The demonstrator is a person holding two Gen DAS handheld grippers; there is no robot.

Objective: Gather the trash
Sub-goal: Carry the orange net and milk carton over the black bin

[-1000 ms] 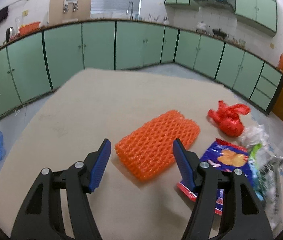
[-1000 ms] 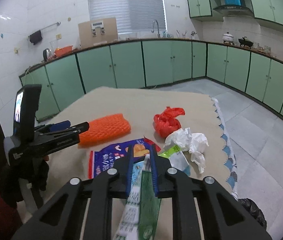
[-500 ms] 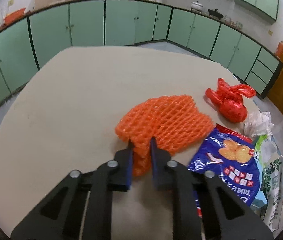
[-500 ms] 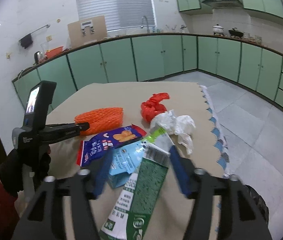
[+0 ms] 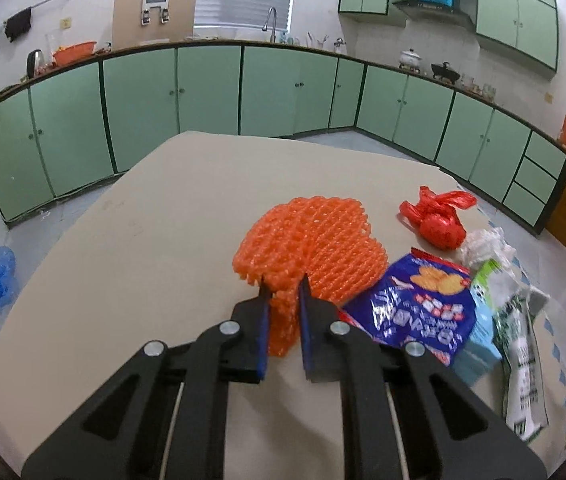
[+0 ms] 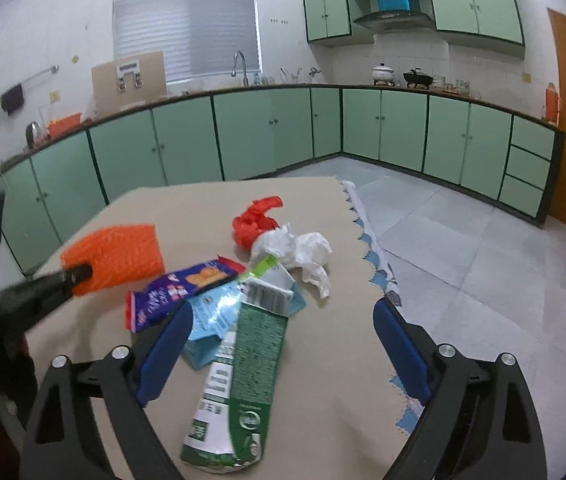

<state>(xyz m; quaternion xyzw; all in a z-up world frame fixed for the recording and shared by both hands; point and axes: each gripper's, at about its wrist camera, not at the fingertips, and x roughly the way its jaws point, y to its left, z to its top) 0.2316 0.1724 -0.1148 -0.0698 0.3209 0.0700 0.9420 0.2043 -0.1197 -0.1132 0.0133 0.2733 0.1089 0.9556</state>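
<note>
Left gripper (image 5: 283,292), open around the orange foam fruit net (image 5: 315,244) a second ago, is now clamped on it and lifted off the counter (image 5: 155,248), while the right gripper (image 6: 279,344), wide open, has released the green carton (image 6: 243,376).

Left gripper (image 5: 283,292) and right gripper (image 6: 283,344) — black plastic linkage arms with triangular cut-outs, silver pivot screws, blue finger pads (image 6: 165,354); thin pale cables run along the left body.
</note>
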